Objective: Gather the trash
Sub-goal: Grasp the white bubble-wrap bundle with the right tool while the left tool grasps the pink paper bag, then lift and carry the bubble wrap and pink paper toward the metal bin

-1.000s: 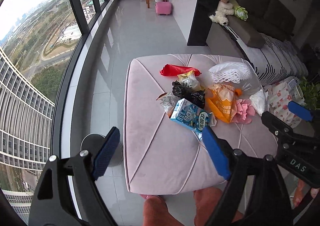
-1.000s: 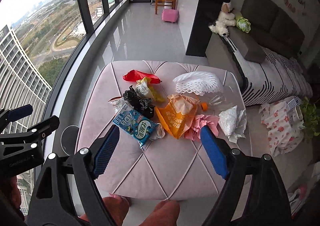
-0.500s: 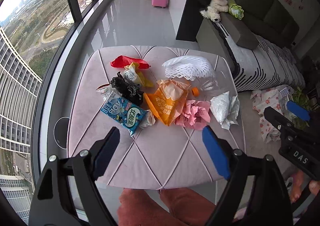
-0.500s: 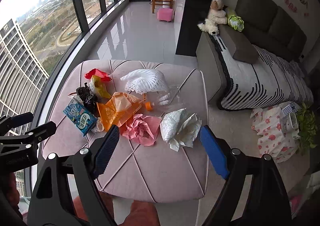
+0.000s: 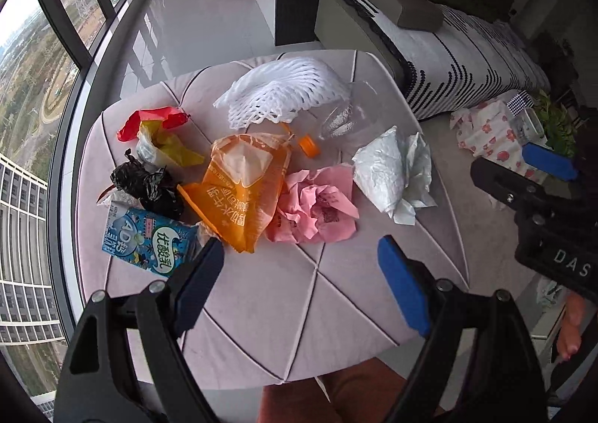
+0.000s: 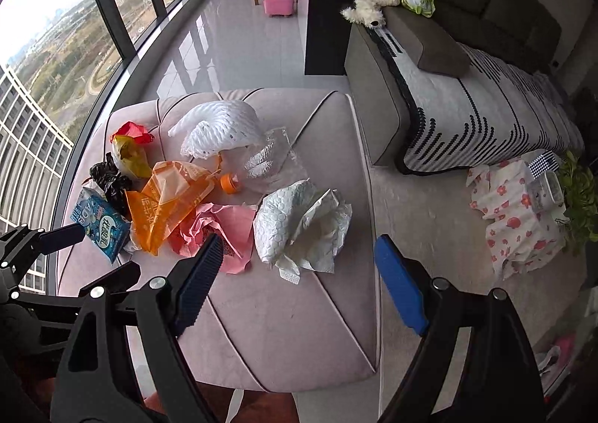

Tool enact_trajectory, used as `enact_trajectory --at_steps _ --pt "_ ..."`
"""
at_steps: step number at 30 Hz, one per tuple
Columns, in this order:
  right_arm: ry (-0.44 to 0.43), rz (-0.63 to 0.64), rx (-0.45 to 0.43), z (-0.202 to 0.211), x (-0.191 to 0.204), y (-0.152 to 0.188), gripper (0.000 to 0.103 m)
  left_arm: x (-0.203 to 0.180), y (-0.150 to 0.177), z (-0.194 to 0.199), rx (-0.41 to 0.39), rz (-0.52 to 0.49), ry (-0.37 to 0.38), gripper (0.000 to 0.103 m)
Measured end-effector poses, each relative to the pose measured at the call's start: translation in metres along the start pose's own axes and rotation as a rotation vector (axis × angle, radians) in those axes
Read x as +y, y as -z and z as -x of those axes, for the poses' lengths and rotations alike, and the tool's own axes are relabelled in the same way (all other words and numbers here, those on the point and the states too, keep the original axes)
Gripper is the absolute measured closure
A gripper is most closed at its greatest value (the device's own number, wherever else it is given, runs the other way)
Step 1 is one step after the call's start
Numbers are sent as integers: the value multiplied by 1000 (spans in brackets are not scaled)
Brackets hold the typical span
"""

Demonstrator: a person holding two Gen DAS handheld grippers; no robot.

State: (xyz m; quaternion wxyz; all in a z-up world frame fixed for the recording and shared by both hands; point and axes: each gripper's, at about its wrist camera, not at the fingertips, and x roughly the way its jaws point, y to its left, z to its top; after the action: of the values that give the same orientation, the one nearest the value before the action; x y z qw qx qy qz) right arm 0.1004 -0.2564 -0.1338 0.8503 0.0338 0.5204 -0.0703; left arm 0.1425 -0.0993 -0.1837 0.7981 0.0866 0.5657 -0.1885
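Left wrist view: left gripper (image 5: 299, 273) and right gripper (image 6: 297, 275), jaws spread wide, empty.

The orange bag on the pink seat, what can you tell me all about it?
The orange bag is thin, crinkly plastic, see-through near its top, with white printed characters across it. It lies flat and crumpled on the pink ottoman, in the middle of the trash pile. Its lower corner overlaps the blue milk carton; the crumpled pink paper touches its other side, and the black bag sits against it. Neither gripper touches it.
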Motion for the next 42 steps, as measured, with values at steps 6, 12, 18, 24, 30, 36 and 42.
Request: enact_trajectory --at_steps 6,12,18,24,30,36,42 --pt "-17 -31 55 -63 -6 4 23 -8 -5 -69 24 -91 -7 19" --pt "-32 -64 117 -117 -11 11 23 -15 -2 -120 19 -215 -34 19" --pt "-62 -83 167 -145 -10 23 23 -21 4 -146 -15 -309 -76 22" --pt "-107 -37 191 -151 6 24 61 -22 -2 -149 -44 -328 -94 65" --pt "-96 -18 149 -127 11 19 70 -13 -8 -132 -65 -317 -63 87" --pt "-75 1 112 -85 6 17 70 -13 -11 -99 -108 -293 -34 88" --pt "-69 22 100 -56 0 20 70 -12 -6 -76 -94 -261 16 88"
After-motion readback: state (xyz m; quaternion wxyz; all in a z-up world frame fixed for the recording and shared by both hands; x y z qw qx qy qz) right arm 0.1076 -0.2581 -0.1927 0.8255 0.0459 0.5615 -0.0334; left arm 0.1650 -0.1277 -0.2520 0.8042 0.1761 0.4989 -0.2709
